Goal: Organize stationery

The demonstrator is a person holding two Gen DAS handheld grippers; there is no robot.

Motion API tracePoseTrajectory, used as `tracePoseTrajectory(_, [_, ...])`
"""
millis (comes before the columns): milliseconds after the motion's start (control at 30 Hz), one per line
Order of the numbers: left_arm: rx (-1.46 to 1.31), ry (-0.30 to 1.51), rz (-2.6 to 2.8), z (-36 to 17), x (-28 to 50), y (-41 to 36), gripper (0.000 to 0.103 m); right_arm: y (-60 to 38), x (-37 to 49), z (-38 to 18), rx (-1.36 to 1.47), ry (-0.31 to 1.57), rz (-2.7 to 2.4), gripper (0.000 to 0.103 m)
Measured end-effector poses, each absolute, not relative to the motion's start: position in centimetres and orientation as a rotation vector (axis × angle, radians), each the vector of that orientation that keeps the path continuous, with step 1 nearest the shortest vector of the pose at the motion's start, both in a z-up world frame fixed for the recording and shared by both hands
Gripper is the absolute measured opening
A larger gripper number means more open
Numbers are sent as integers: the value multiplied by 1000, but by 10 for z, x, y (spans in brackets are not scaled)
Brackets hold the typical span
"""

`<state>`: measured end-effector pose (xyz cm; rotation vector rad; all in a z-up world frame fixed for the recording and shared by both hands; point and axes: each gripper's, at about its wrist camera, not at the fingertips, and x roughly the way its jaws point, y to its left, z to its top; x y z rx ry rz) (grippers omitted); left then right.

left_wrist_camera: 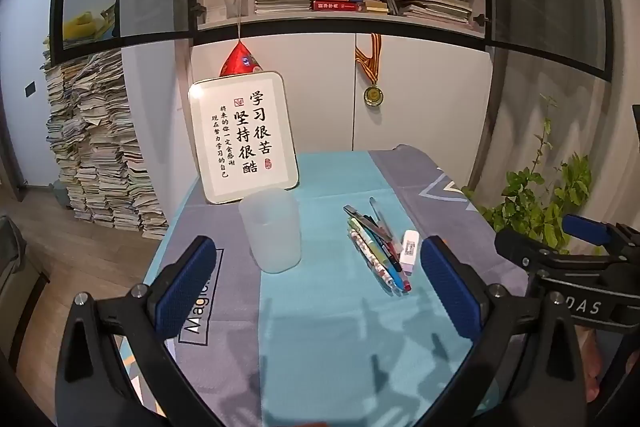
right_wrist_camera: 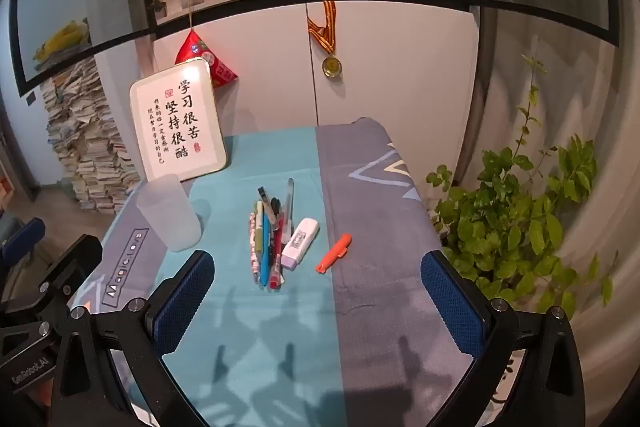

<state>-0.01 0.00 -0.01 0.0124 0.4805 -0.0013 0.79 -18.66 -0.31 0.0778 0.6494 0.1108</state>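
Setup: desk with a teal and grey cloth, both grippers hovering over the near edge, nothing in either one.

Left gripper: jaws spread as wide as they look like they go, blue pads apart with only cloth showing between them. Aimed roughly between the cup and the pens.

Right gripper: same deal, jaws wide, nothing between the pads. It sits just near of the pen pile.

Cup: frosted plastic cup standing upright on the left side of the desk, just in front of the framed calligraphy board. Looks empty to me, but the plastic is cloudy so I can't swear to it.

Pens: loose bundle of pens lying flat in the middle of the teal strip, to the right of the cup and apart from it.

Eraser: white eraser lying just right of the pens, touching or nearly touching them, can't tell which.

Orange bit: small orange highlighter-looking thing to the right of the eraser, on the seam where teal meets grey. Only the right wrist view shows it.

Progress: basically zero, I'd say. Everything is flat on the cloth, nothing has gone into the cup.

Left to do: my guess is every pen, plus eraser and orange piece, goes into that cup.
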Motion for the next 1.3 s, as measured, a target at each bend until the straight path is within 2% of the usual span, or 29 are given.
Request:
tracePoseTrajectory(833, [24, 492, -13, -6, -1, -8, 102, -184, 7, -6, 84, 649, 111, 103])
tracePoseTrajectory(933, [3, 518, -12, -8, 2, -3, 100, -187, 5, -7, 86, 647, 109, 103])
tracePoseTrajectory(1033, [-22, 540, -23, -9, 5, 0, 93, -193, 3, -6, 90, 645, 108, 103])
tracePoseTrajectory(1300, [-24, 532, -33, -9, 2, -3, 92, -191, 4, -6, 94, 644, 107, 103])
